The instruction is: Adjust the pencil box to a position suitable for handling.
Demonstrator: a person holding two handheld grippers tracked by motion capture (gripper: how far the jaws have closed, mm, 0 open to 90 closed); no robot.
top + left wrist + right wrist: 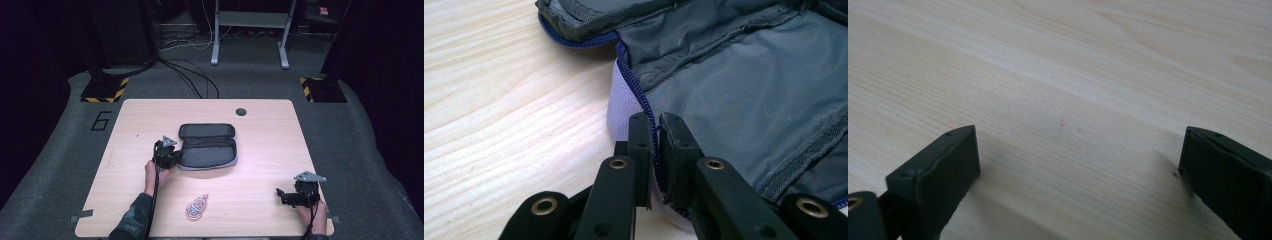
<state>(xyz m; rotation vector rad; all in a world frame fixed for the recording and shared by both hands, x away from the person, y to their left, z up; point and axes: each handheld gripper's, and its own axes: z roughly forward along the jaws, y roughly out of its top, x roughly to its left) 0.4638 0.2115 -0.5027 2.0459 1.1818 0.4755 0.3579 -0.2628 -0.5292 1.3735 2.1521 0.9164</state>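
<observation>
Nearest the person, a small pink trinket [197, 207] lay on the table [260, 150], and the right tool [280, 192] rested near the table's right edge, jaws spread wide over bare wood. Farther in, the left tool [653, 131] was clamped on the zippered rim of the open grey pouch [207, 146] at its left side. The pouch looked light, soft and floppy, so the stiffer zipper edge [636, 85] seemed the best hold. It lay mid-table.

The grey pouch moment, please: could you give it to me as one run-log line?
left gripper: jaws shut on pouch zipper edge | pouch: open on table | right gripper: jaws open, nothing between | pink item: untouched
</observation>
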